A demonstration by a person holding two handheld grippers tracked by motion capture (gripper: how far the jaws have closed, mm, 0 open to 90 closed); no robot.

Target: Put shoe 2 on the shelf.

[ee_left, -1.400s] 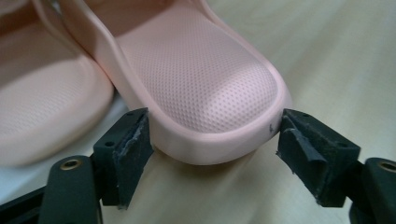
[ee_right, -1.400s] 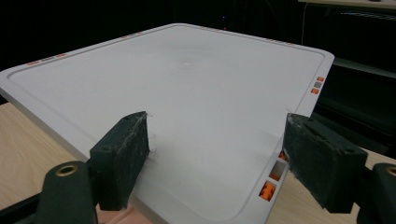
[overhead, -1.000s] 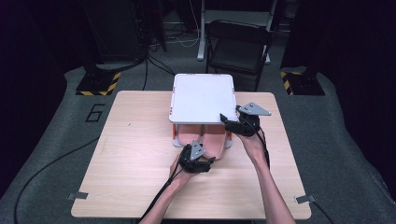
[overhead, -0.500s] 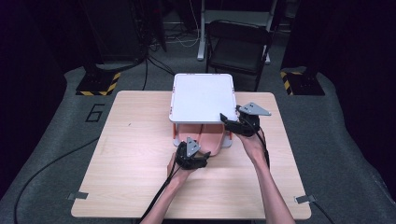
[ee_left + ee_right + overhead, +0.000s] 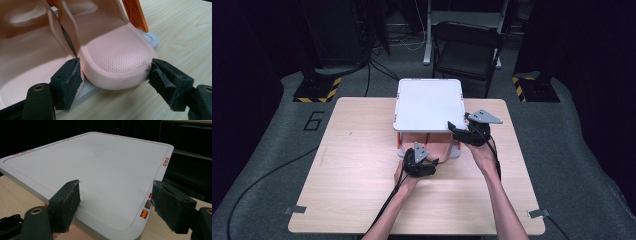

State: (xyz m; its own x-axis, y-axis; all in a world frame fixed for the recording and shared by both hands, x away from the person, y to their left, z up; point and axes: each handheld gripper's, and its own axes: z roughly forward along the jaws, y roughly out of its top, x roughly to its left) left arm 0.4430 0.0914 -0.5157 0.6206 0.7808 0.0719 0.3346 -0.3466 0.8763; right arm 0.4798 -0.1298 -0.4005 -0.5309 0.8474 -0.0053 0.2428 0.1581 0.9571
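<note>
A small rack with a white top shelf (image 5: 429, 102) (image 5: 100, 165) and orange side supports (image 5: 132, 12) stands at the table's far middle. Two pink slippers lie on its lower shelf (image 5: 151, 40). My left gripper (image 5: 423, 151) (image 5: 113, 75) is open at the rack's front, its jaws either side of the rounded end of the right-hand slipper (image 5: 115, 55) (image 5: 434, 145), close against it. The other slipper (image 5: 30, 50) lies beside it. My right gripper (image 5: 455, 128) (image 5: 115, 200) is open at the top shelf's near right corner, its jaws straddling that corner.
The wooden table (image 5: 357, 160) has bare room left and right of the rack and in front of the hands. A black chair (image 5: 467, 50) stands behind the table. Cables trail from both grippers toward the near edge.
The left gripper has crept a little forward to the rack's front, onto the slipper's end. The right gripper has stayed at the shelf corner.
</note>
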